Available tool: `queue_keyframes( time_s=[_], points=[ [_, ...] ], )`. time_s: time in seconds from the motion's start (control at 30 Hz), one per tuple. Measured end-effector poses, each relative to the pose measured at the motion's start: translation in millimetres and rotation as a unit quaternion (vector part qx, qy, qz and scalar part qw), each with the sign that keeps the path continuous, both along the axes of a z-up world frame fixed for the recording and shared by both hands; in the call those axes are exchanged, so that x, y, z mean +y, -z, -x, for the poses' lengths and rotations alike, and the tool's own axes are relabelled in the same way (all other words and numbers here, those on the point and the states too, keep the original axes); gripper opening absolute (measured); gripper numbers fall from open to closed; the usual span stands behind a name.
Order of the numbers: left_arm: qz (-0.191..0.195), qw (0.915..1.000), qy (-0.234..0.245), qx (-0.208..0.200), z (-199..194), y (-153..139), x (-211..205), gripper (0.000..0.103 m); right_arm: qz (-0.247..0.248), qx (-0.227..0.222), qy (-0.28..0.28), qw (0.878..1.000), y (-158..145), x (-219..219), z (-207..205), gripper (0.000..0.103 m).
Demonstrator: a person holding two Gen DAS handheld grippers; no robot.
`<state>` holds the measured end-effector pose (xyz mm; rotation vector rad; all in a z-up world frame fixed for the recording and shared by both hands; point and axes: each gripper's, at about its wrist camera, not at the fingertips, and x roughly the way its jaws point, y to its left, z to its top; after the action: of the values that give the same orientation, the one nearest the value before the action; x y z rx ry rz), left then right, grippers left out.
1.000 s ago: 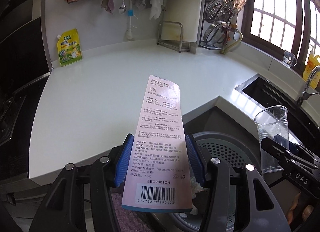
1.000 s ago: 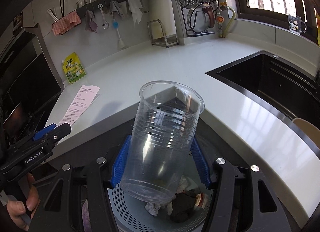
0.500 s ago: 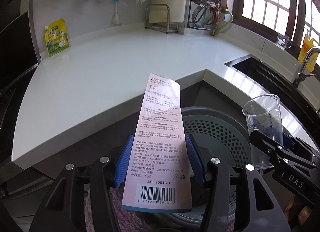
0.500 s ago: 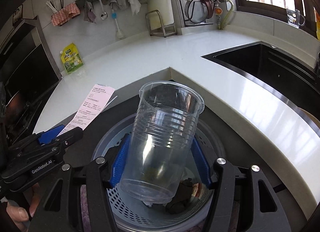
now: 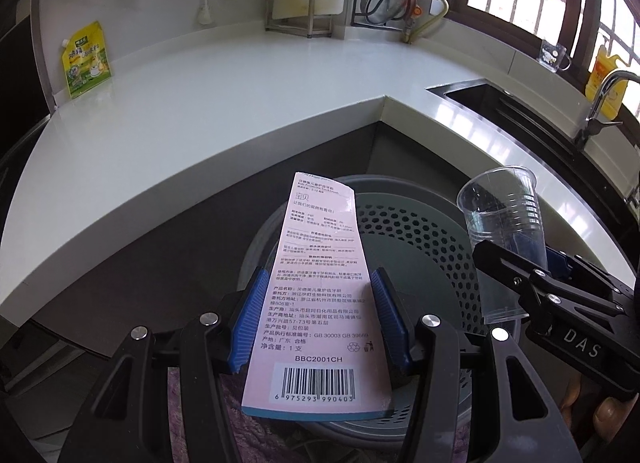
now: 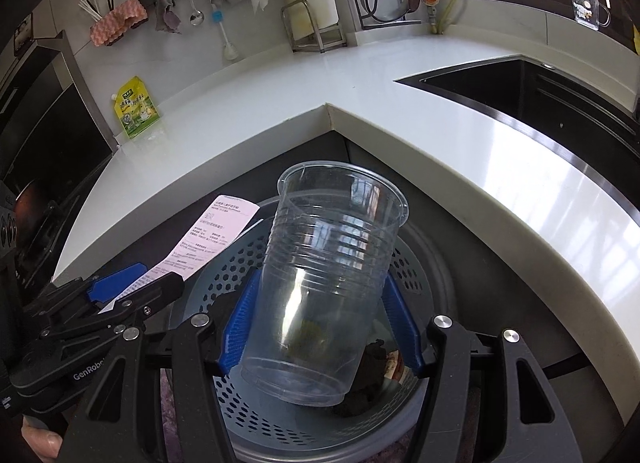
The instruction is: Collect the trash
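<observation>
Two pieces of trash, both gripped, both hanging over the bin. Left gripper [image 5: 318, 319] is clamped on the pink box [image 5: 318, 295], blue pads pinching its long sides; long axis runs straight fwd along the fingers, barcode end nearest the camera, far end over the bin's rim. Right gripper [image 6: 320, 327] is closed on the clear plastic cup [image 6: 328, 275], mouth pointing fwd and up, base down toward the perforated grey bin [image 6: 416, 275]. Key relation: bin sits directly below both, so each item prob. just needs letting go. Cup looks more centred over the opening; box is nearer the bin's left edge, so it may need a nudge rightward. Bin already holds crumpled scraps. White counter [image 5: 200, 111] wraps behind; yellow pouch [image 5: 86, 59] leans on the wall, sink [image 6: 520, 91] to the right. Nothing blocks the drop.
</observation>
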<state>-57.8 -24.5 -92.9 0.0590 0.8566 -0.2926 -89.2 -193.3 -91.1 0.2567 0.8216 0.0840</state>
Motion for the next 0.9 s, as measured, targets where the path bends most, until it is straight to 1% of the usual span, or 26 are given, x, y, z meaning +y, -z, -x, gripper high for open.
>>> queue_keyframes(
  time_s=[0.13,0.2,0.27,0.3,0.33,0.37,0.53,0.63,0.73,0.9],
  points=[
    [-0.003,1.0,0.004,0.007,-0.7,3.7,-2.0,0.053,-0.005,0.01,0.0,1.0,7.9,-1.5,-0.3,0.059],
    [-0.001,1.0,-0.001,0.006,-0.6,2.3,-0.8,0.054,-0.009,0.009,0.002,1.0,8.7,-3.1,0.4,0.062],
    [0.0,1.0,-0.006,0.001,-0.4,0.3,0.8,0.067,-0.012,0.007,0.004,1.0,7.4,-5.3,0.6,0.064],
    [0.0,0.9999,-0.01,-0.002,-0.3,-0.6,2.0,0.07,-0.013,0.005,0.006,1.0,6.4,-6.5,1.1,0.07],
    [0.001,0.9999,-0.012,-0.004,0.0,-1.2,3.2,0.073,-0.013,0.001,0.008,1.0,5.2,-8.0,2.2,0.075],
    [0.003,0.9999,-0.013,-0.003,-0.2,-1.4,3.8,0.075,-0.013,-0.004,0.009,1.0,3.8,-8.9,3.2,0.075],
    [0.0,0.9998,-0.017,-0.003,0.7,-1.5,4.2,0.075,-0.01,-0.012,0.016,1.0,0.4,-12.3,7.0,0.076],
    [-0.009,0.9995,-0.024,-0.018,4.1,-6.3,4.4,0.076,-0.009,-0.014,0.016,1.0,-1.8,-12.3,8.6,0.076],
    [-0.012,0.9989,-0.031,-0.032,6.9,-11.9,5.5,0.081,-0.007,-0.02,0.015,1.0,-6.0,-11.3,11.1,0.076],
    [-0.018,0.9981,-0.04,-0.043,10.3,-17.7,5.4,0.083,-0.006,-0.029,0.015,0.999,-12.3,-10.7,17.3,0.076]
  ],
)
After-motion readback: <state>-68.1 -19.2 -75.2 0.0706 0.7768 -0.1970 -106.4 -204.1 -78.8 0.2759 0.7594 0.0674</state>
